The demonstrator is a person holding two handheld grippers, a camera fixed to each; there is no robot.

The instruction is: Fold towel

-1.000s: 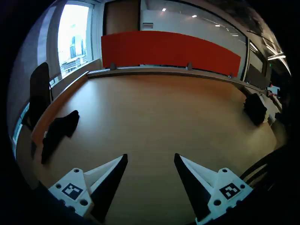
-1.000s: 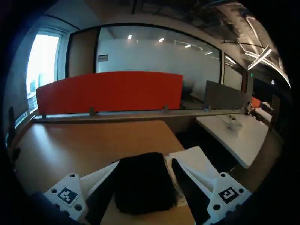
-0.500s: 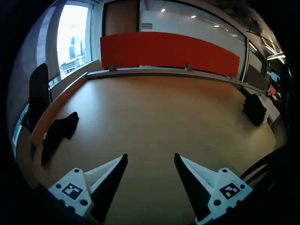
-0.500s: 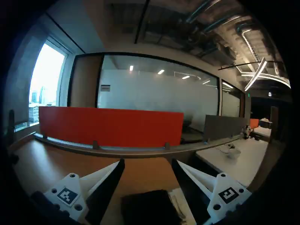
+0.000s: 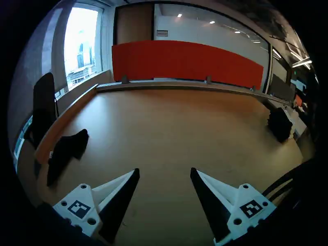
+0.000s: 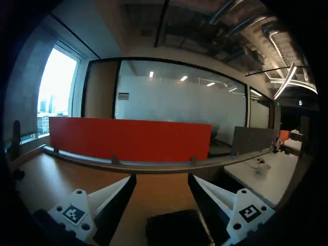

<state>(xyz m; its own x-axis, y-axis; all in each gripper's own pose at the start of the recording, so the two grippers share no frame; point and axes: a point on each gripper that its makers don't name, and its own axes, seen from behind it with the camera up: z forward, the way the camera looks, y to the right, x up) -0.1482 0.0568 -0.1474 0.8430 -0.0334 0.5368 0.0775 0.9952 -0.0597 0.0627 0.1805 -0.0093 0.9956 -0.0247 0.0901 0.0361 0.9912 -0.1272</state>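
A dark towel (image 5: 64,152) is seen lying crumpled and unfolded near the left edge of the wooden worktop (image 5: 172,123). It is well apart from the left claw (image 5: 164,170), whose fingers are held spread with nothing between them. A second dark pile (image 5: 280,124), more compact, is set at the worktop's far right edge. In the right gripper view, the right claw (image 6: 161,176) is likewise spread, and a dark folded cloth (image 6: 177,227) is seen low between its fingers, unclamped. A red divider (image 5: 186,57) is seen behind.
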